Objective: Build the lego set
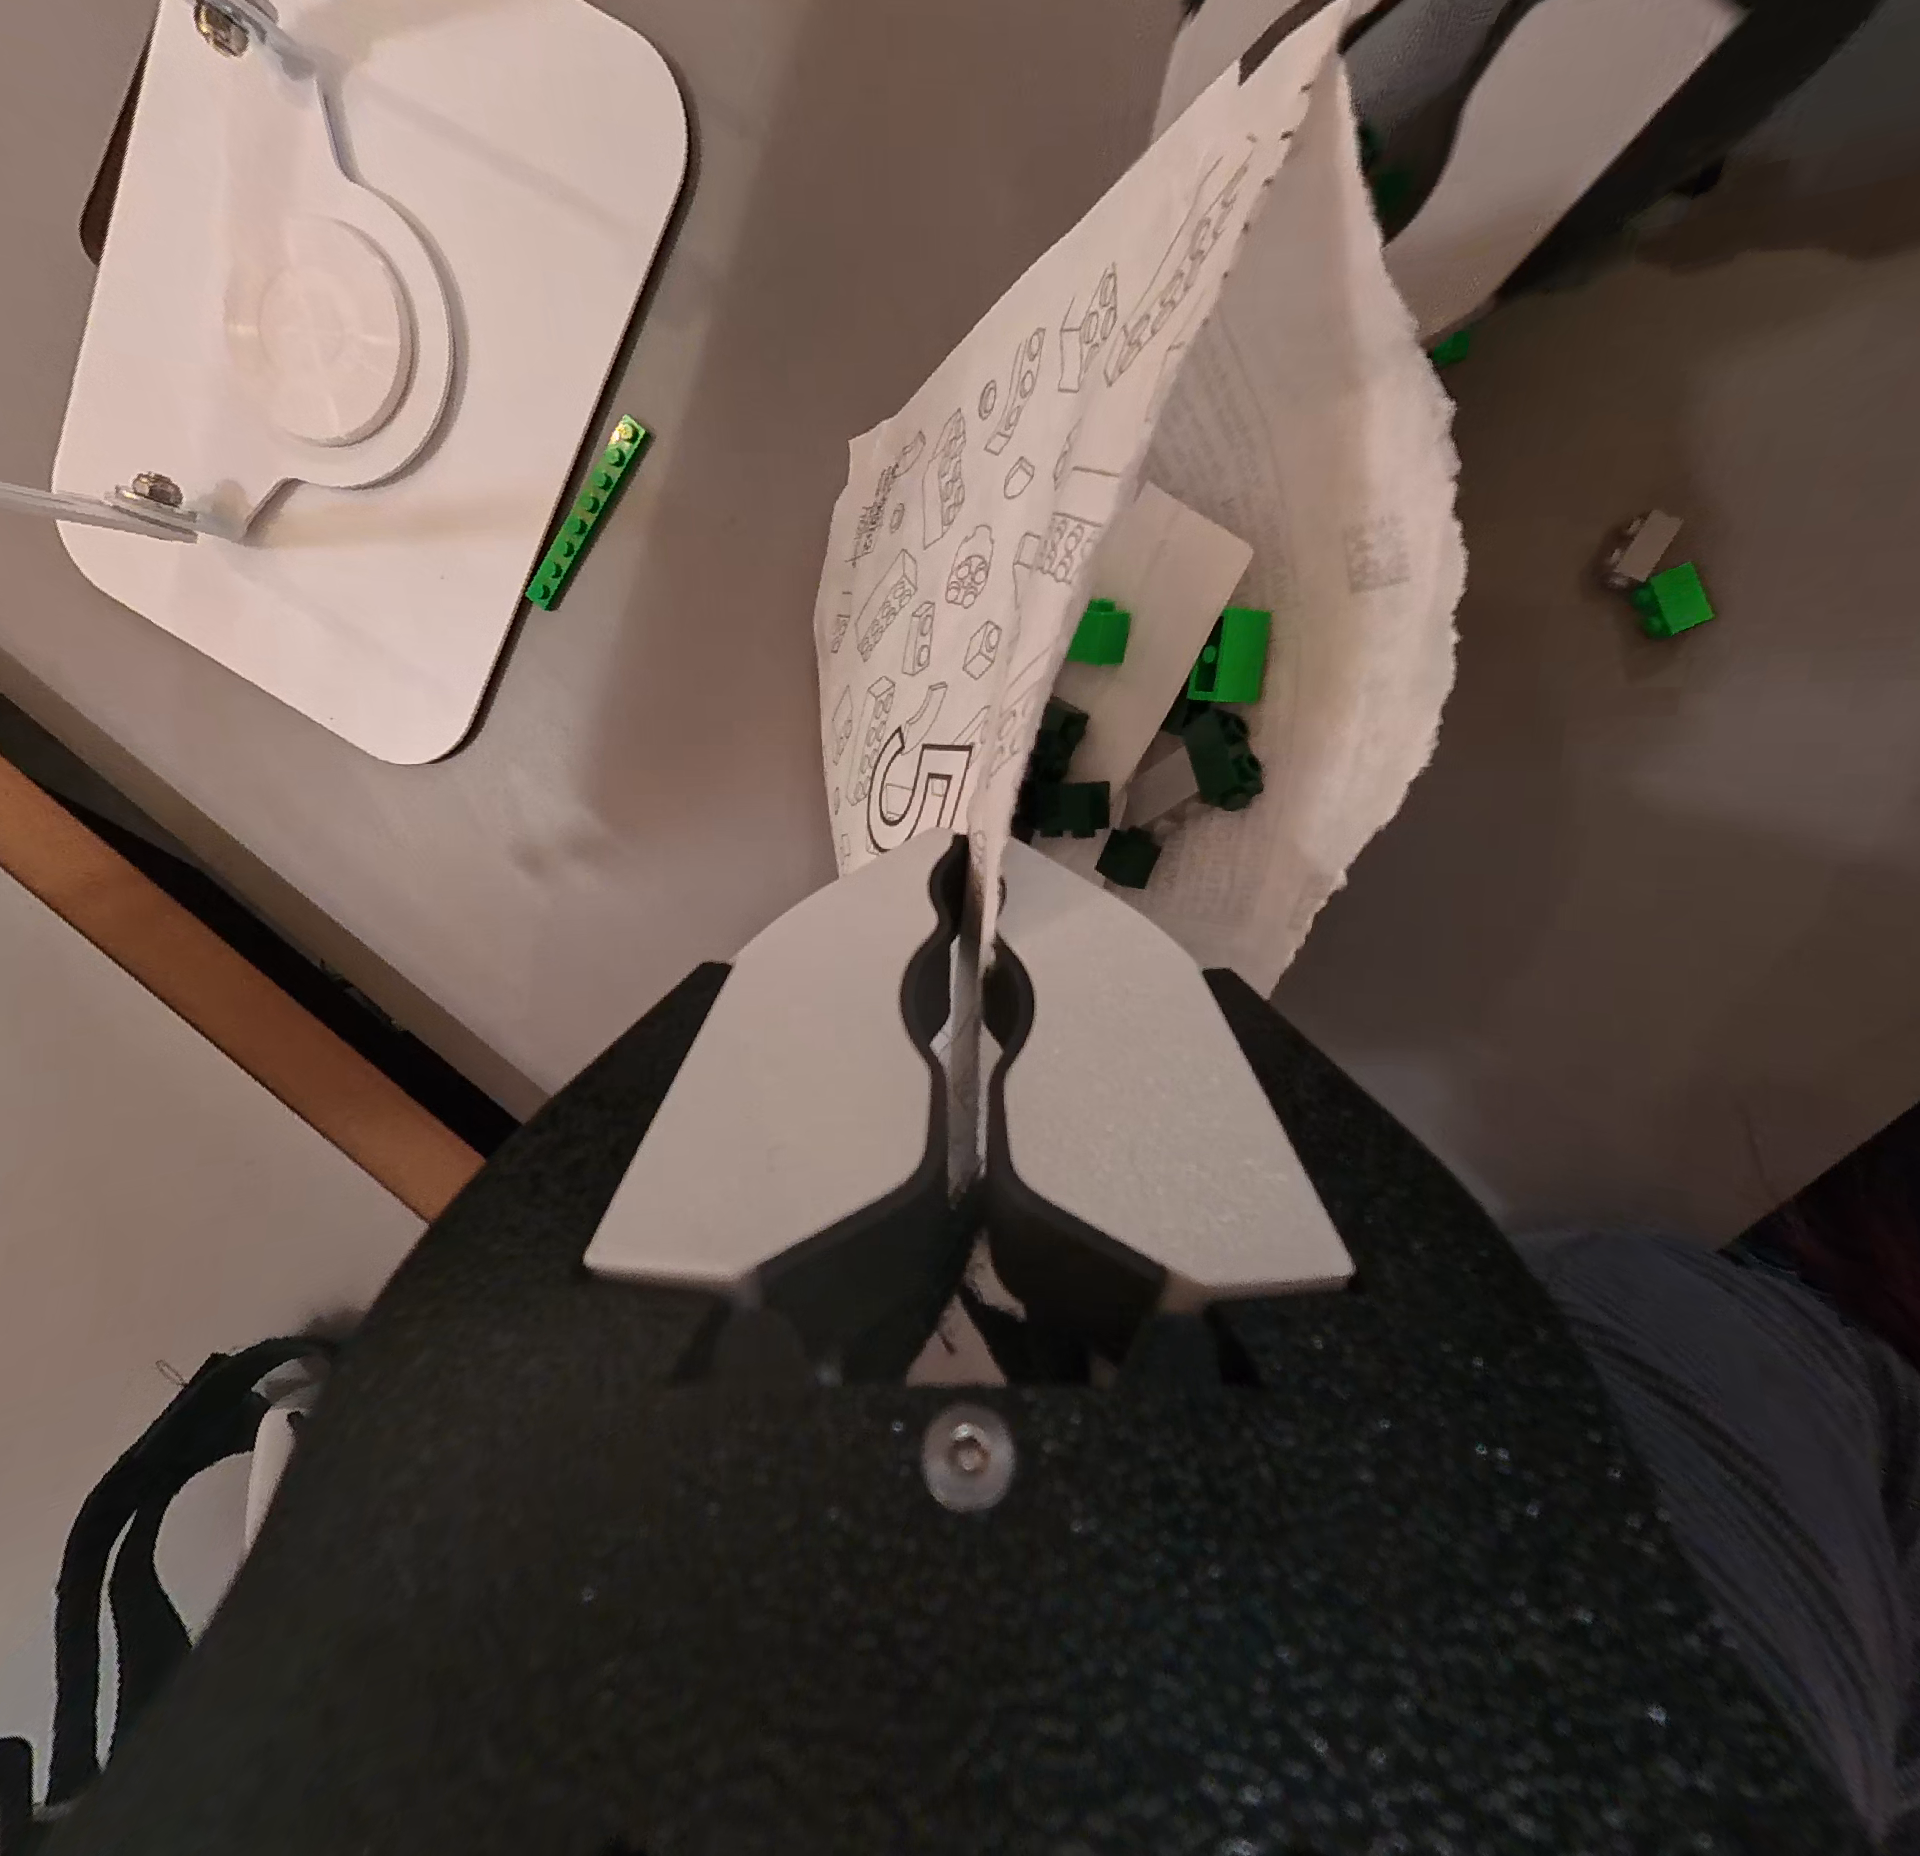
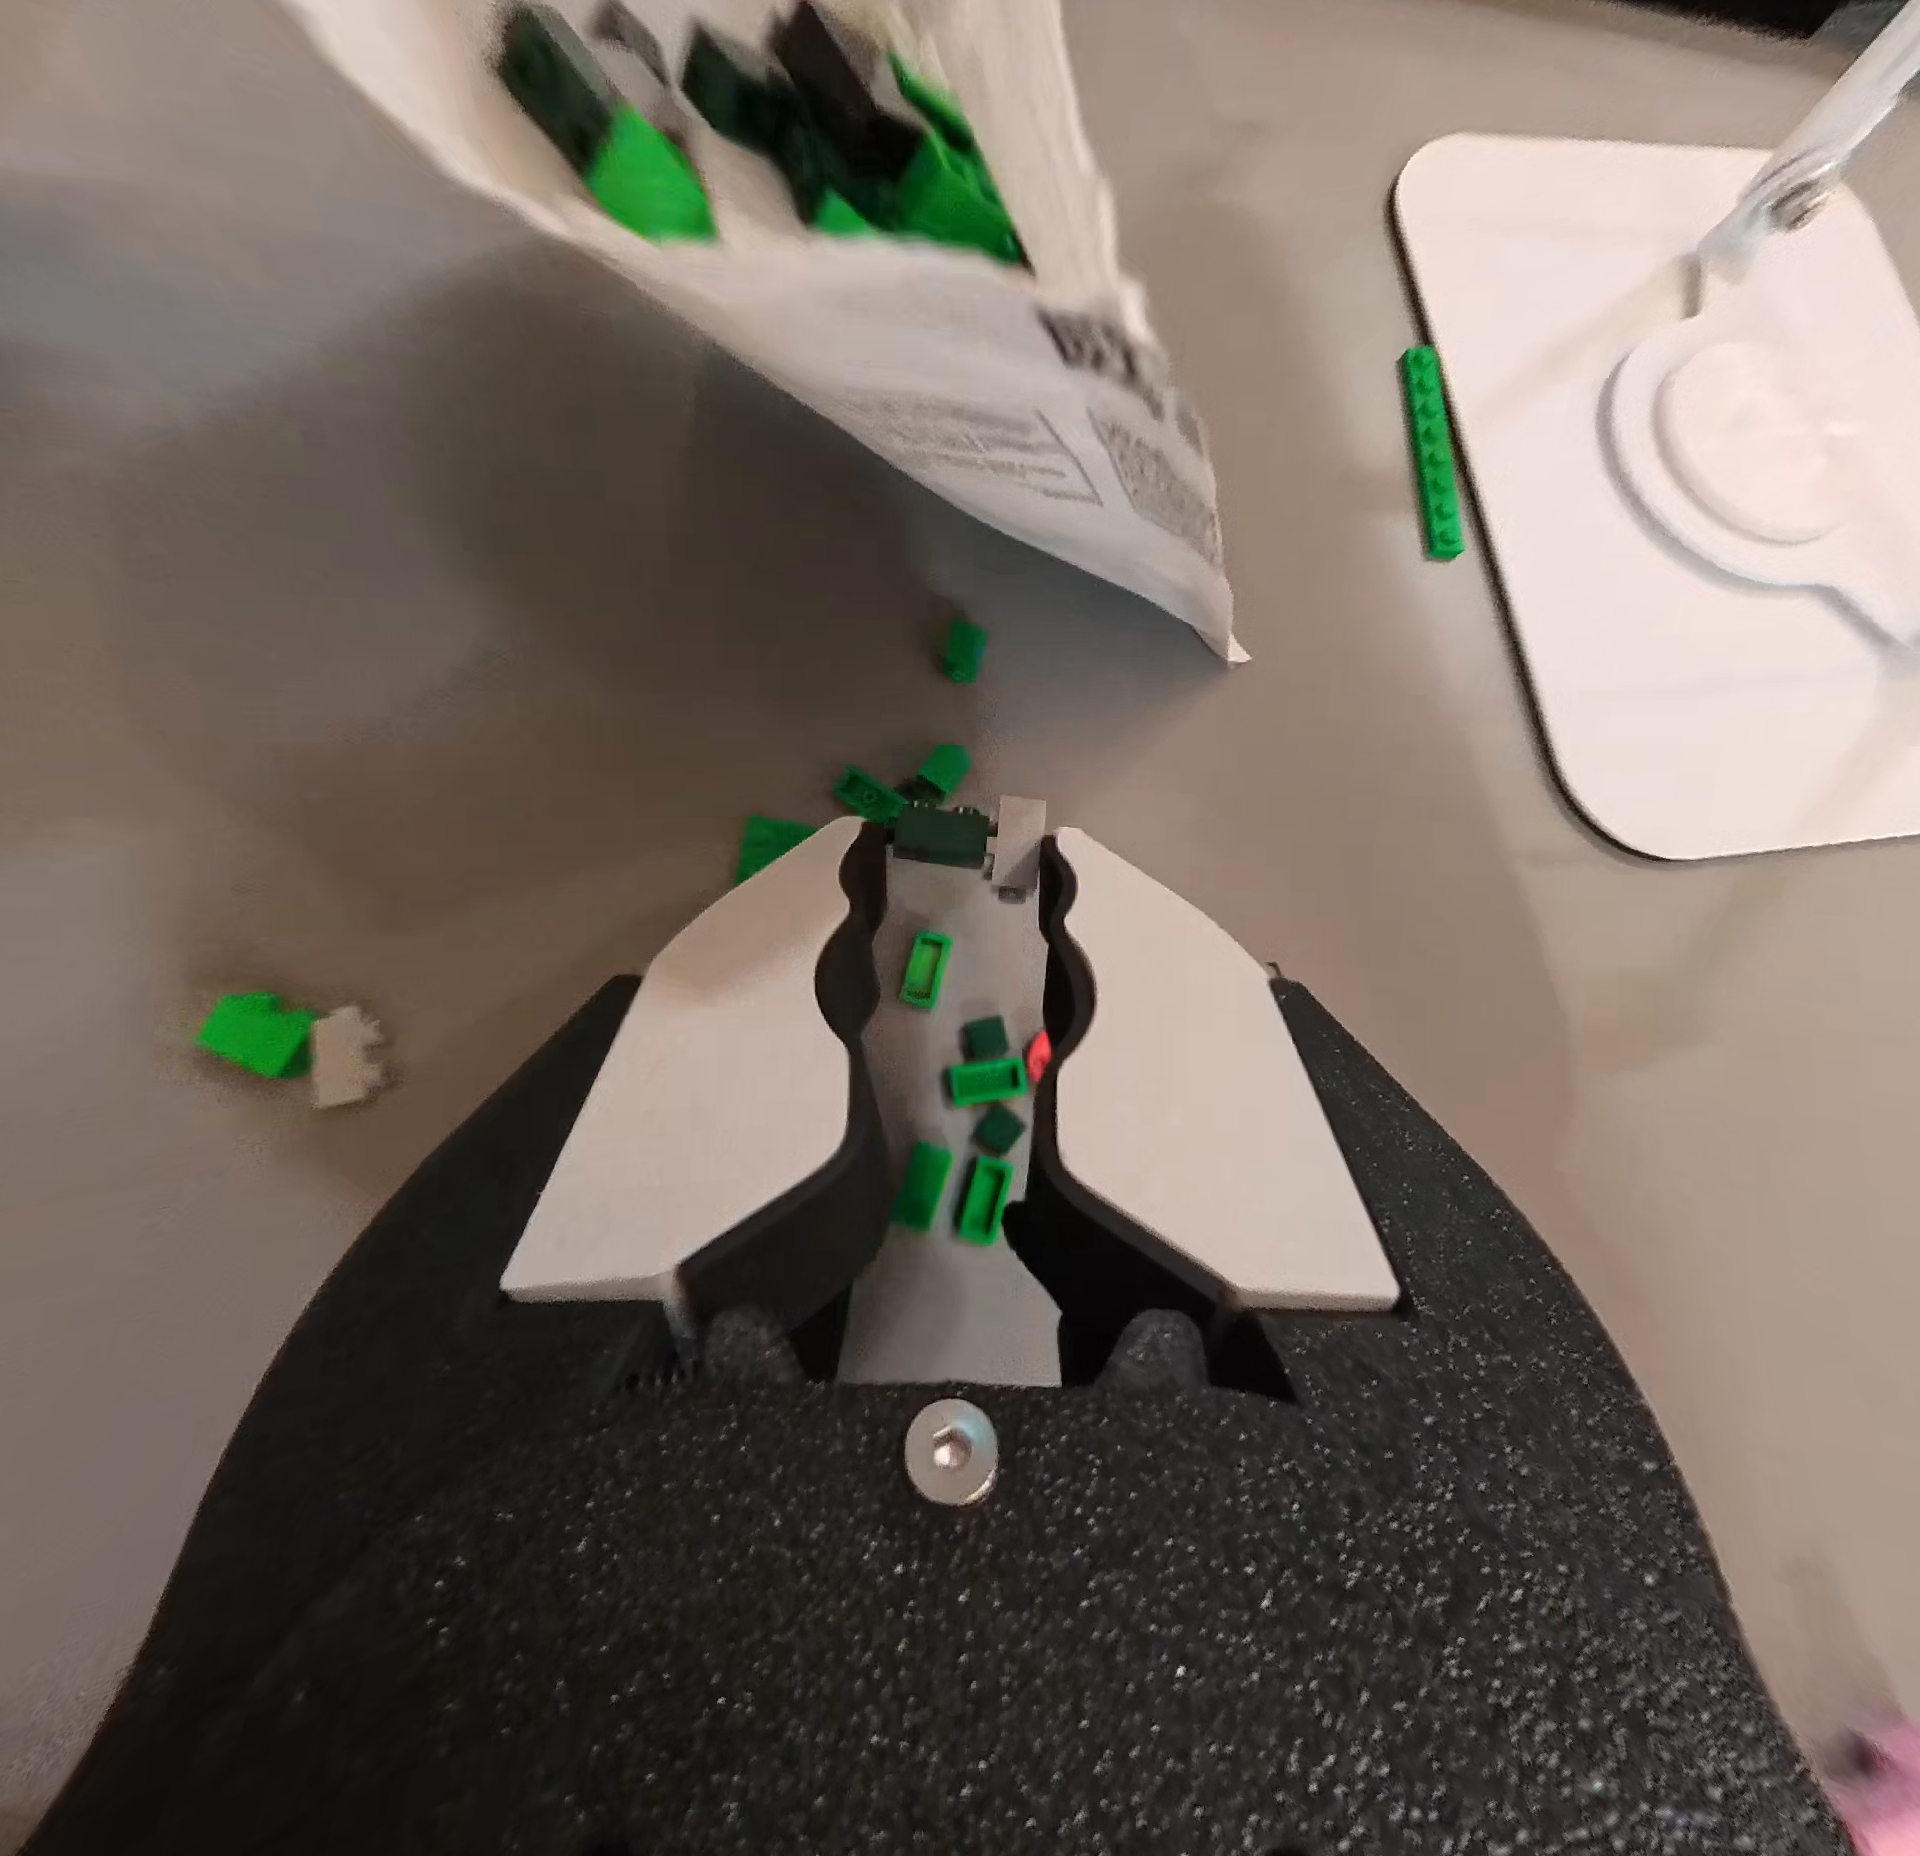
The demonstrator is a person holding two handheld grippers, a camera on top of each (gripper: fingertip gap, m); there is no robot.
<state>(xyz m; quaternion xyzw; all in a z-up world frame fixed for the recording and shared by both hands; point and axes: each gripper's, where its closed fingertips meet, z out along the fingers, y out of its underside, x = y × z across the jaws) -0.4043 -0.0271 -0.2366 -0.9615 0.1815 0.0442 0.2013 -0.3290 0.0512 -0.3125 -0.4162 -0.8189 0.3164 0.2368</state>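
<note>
My left gripper point(image 1: 966, 850) is shut on the torn edge of a white paper bag point(image 1: 1361, 580) and holds it up, open. Bright green and dark green bricks point(image 1: 1226, 663) lie inside; the bag shows blurred in the right wrist view point(image 2: 935, 383). My right gripper point(image 2: 956, 840) is open and empty, low over the grey table. Several small green pieces point(image 2: 982, 1079) lie on the table between its fingers, with a dark green brick point(image 2: 940, 835) and a grey piece point(image 2: 1016, 840) at its tips. It shows blurred beyond the bag point(image 1: 1538, 123).
A long green plate point(image 1: 587, 513) point(image 2: 1432, 452) lies beside a white stand base point(image 1: 343, 352) point(image 2: 1714, 559). A green brick joined to a grey piece point(image 1: 1662, 580) point(image 2: 281, 1043) lies apart. The table's wooden edge point(image 1: 208, 985) runs at the left. The grippers' ends are close to 15 cm from one another. It is some 15 cm from my right tips to the long green plate point(image 2: 1432, 452). The left camera catches it too, in the left wrist view point(image 1: 590, 506).
</note>
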